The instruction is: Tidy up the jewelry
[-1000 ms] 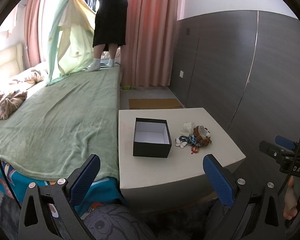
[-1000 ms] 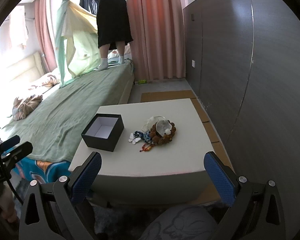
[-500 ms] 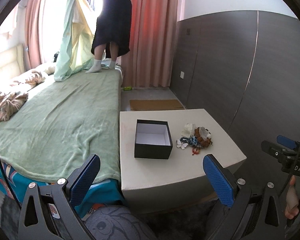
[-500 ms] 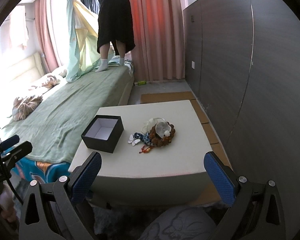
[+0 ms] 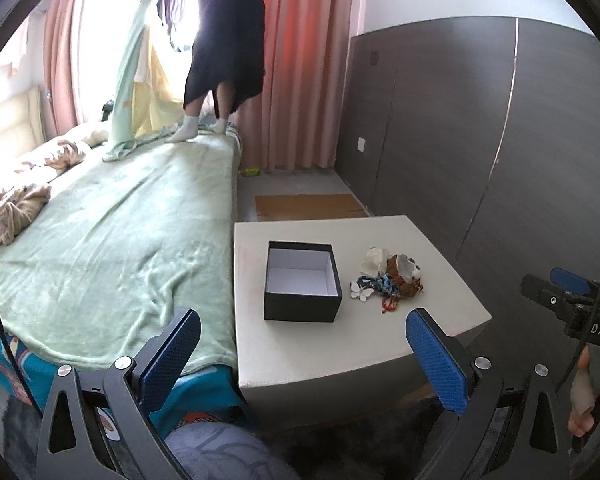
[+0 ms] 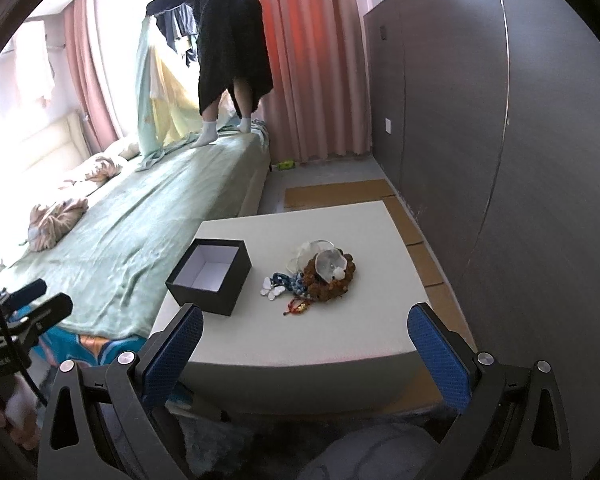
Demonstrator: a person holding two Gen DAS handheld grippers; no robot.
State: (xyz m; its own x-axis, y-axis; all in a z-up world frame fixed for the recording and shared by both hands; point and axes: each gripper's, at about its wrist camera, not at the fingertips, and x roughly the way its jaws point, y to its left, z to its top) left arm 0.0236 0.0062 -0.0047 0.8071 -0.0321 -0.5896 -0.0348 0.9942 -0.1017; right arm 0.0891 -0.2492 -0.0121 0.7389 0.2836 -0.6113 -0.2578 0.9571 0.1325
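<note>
Smooth white table (image 6: 340, 332) bears square matte black box (image 6: 210, 276), beaded jewelry (image 6: 320, 276).

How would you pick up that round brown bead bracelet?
Probably pinch the brown bead bracelet from above at its bare right rim, one finger inside the ring. It lies flat on the white table, with a shell-like piece on top and blue jewelry crowding its left.

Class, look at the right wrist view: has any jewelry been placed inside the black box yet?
No: the black box shows only its bare white floor, while the jewelry pile lies beside it on the white table.
</note>
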